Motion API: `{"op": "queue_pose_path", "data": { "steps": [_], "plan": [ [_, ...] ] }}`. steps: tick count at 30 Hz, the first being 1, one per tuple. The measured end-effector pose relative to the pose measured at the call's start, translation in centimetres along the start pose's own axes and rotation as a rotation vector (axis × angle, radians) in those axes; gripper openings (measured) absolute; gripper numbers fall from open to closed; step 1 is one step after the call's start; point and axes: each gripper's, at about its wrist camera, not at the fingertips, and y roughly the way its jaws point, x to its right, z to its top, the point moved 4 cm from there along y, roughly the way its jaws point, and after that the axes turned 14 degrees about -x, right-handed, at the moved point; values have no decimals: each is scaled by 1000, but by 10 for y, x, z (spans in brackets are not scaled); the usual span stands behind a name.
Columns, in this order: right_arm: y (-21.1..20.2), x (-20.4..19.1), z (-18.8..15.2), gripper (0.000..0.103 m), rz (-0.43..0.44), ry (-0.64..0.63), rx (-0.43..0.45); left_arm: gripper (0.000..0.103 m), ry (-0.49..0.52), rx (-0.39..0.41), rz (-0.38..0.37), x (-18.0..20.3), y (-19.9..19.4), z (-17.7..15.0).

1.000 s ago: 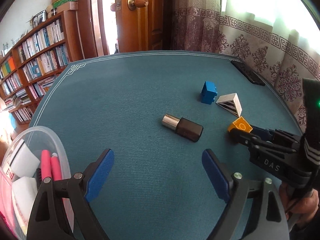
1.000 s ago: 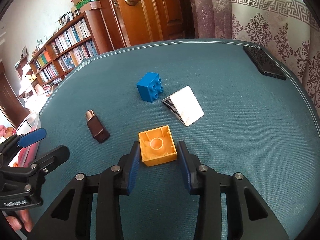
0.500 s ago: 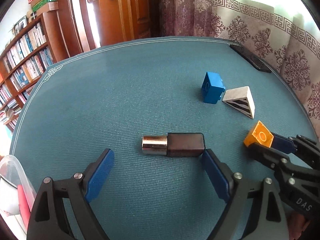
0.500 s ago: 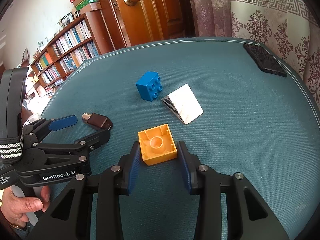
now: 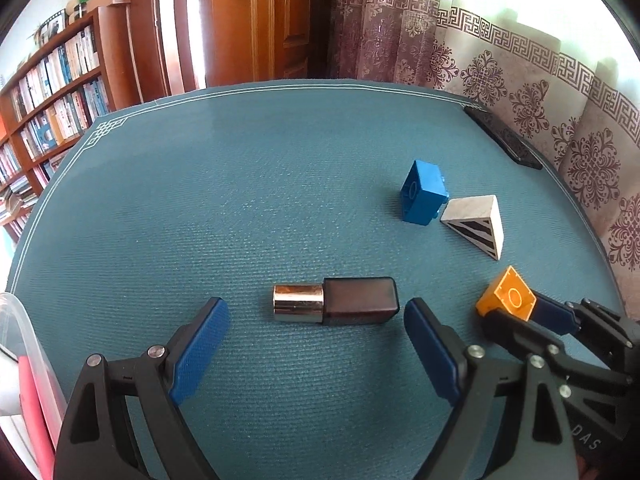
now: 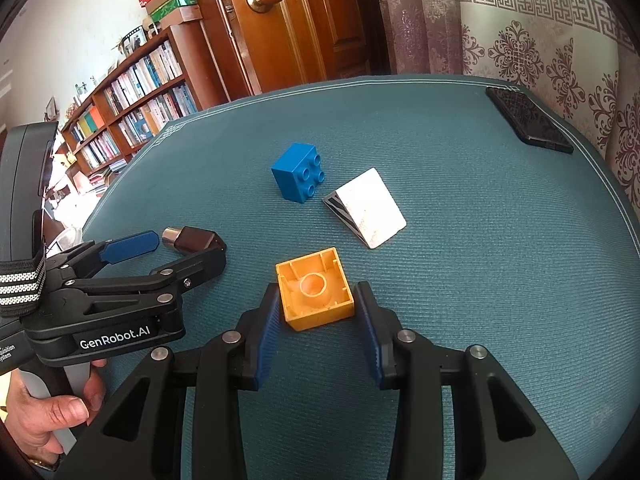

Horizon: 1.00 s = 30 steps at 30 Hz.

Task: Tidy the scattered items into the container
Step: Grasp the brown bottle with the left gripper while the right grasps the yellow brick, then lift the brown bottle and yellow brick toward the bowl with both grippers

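Observation:
A dark brown case with a metal end (image 5: 340,300) lies on the teal tabletop (image 5: 240,200), just ahead of my left gripper (image 5: 316,310), which is open with one fingertip at each end of the case. The case (image 6: 192,238) and left gripper (image 6: 186,242) also show in the right wrist view. My right gripper (image 6: 318,318) is shut on a yellow toy brick (image 6: 316,288), hollow side up; the brick (image 5: 506,294) appears at the left view's right. A blue brick (image 6: 298,178) and a white striped wedge (image 6: 370,214) lie beyond. The clear container (image 5: 18,344) is at the far left.
A black phone (image 6: 528,124) lies near the table's far right edge by the curtain. Pink and white items sit inside the container. A bookshelf and a wooden door stand behind the table. A hand (image 6: 52,408) holds the left gripper's handle.
My left gripper has swung away from the container and closed in on the dark case, which now sits at its fingertips. The right gripper has kept still with the yellow brick.

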Motion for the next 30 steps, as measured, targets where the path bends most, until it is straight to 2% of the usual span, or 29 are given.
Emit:
{"op": "queue_pose_path", "data": {
  "steps": [4,9,17,23,30],
  "plan": [
    [0,0,0,40,-1,0,0,90,-9,10,-4,-1,0,2],
    [0,1,0,40,-6,-2,0,66,6,26,-12,2,-2,2],
    [0,0,-1,40,-10,-4,5,66,-16,46,-32,3,-7,-4],
    [-2,1,-1,39,20,-5,13,66,5,72,1,9,-16,-13],
    [-8,-1,-3,39,19,-7,42,66,-15,102,1,6,-33,-29]
  ]
}}
